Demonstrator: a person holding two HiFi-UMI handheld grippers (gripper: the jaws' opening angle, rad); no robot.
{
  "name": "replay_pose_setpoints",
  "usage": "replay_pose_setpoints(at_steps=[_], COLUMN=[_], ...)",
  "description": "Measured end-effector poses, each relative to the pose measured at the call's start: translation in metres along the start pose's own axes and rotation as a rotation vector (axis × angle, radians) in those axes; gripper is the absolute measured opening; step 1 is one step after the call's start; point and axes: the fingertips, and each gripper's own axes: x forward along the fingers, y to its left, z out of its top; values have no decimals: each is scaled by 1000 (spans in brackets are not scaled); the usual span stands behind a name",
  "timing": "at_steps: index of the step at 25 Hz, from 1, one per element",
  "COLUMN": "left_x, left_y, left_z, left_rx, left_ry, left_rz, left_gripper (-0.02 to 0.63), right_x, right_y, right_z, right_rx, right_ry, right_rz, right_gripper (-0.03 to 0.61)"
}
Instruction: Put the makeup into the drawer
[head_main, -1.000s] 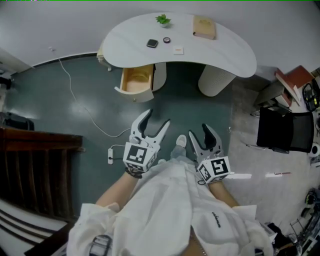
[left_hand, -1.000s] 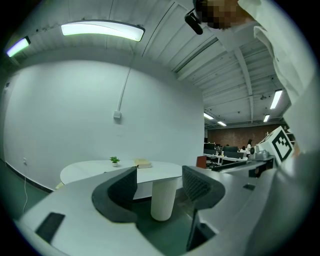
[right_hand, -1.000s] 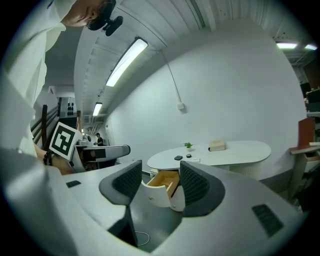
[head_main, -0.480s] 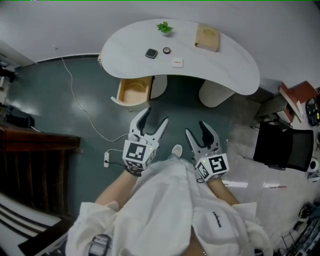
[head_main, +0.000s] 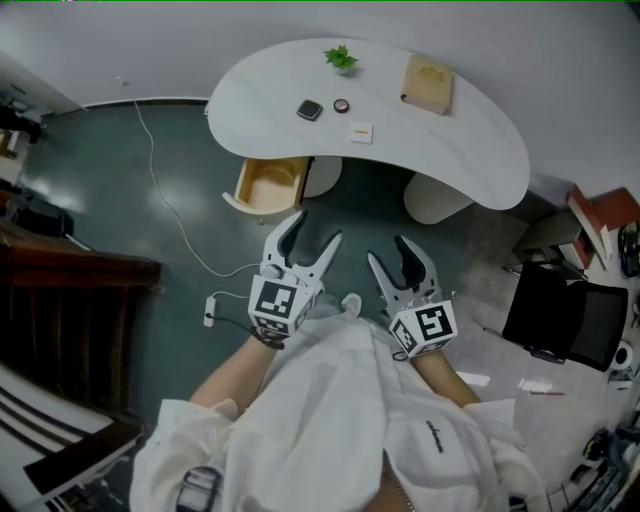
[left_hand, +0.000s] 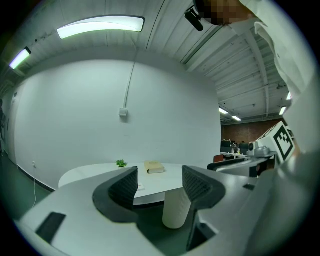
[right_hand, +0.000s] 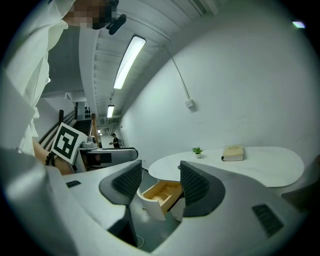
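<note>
Standing well short of the table, the person holds the left gripper (head_main: 316, 228) and right gripper (head_main: 388, 250) out front, the jaws of both apart and empty. The step in hand looks like the approach; next comes reaching the makeup. Beyond the green floor (head_main: 150, 200), the drawer (head_main: 270, 185) stands open under the white table (head_main: 450, 150). There a dark compact (head_main: 310, 110) and round pot (head_main: 342, 105), probably the makeup, lie near a plant (head_main: 341, 57) and book (head_main: 428, 83).

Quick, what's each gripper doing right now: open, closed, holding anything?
Left gripper: open, nothing between the jaws.
Right gripper: open, nothing between the jaws.
</note>
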Motion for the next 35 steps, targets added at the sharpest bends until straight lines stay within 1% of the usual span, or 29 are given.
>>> replay_pose_setpoints(at_steps=[4, 11, 16, 19, 22, 27, 31, 35], left_x=[11, 50, 90, 117, 142, 177, 196, 217], left_y=[9, 32, 61, 79, 102, 154, 195, 228], left_z=[-2, -3, -1, 4, 6, 3, -5, -14], left_rx=[-8, -10, -8, -8, -21, -40, -60, -67], left_ry=[8, 17, 24, 30, 42, 60, 76, 98], left_rz=[8, -9, -20, -37, -47, -33, -16, -22], left_gripper=[288, 288, 288, 288, 288, 288, 288, 288], right_x=[12, 45, 82, 114, 151, 212, 256, 297], right_y=[-6, -31, -53, -66, -78, -89, -95, -101], right_z=[-1, 6, 12, 22, 27, 33, 32, 28], right_rx=[7, 2, 6, 0, 2, -5, -7, -4], right_ry=[8, 9, 18, 17, 26, 55, 78, 104], right_rz=[18, 1, -9, -6, -4, 19, 29, 30], right_gripper=[256, 256, 256, 256, 259, 258, 259, 259])
